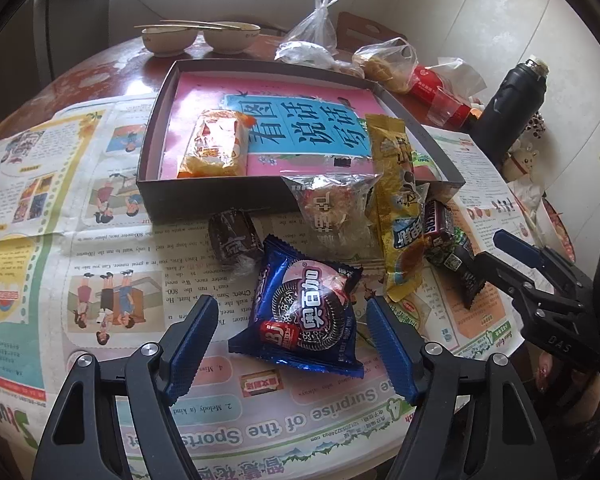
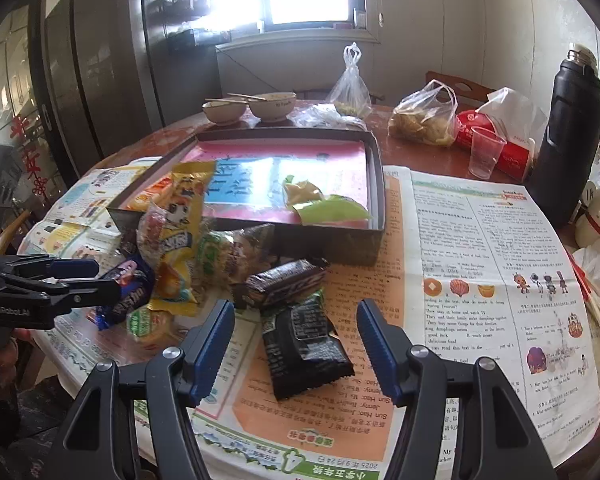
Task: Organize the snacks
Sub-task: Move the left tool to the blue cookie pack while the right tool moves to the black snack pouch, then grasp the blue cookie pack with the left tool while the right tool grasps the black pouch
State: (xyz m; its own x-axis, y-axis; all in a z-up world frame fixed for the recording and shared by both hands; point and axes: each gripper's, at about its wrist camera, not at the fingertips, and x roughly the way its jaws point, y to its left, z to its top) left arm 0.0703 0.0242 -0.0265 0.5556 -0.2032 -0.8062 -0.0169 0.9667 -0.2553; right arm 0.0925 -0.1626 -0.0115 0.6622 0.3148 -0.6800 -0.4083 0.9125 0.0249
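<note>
Left wrist view shows the left tool with its jaws wide apart around the blue cookie pack, which lies flat on the newspaper; the pads do not touch it, so nothing is held yet. I judge this pack is the next one to pick, because it lies free at the near edge of the pile. In the right wrist view the right tool is also open and empty, with the black pack between its jaws, and a dark bar just behind it.

Farther, the other snacks lie in a heap against the front wall of the box: a brown roll, a clear pack and a long yellow pack that leans over the rim. Inside the box there is already an orange pack on a pink book. The front wall stands in the way, so each pack probably must be lifted over it.

At the back of the counter stand two bowls, plastic bags, a cup and a black flask, well apart from the work.
</note>
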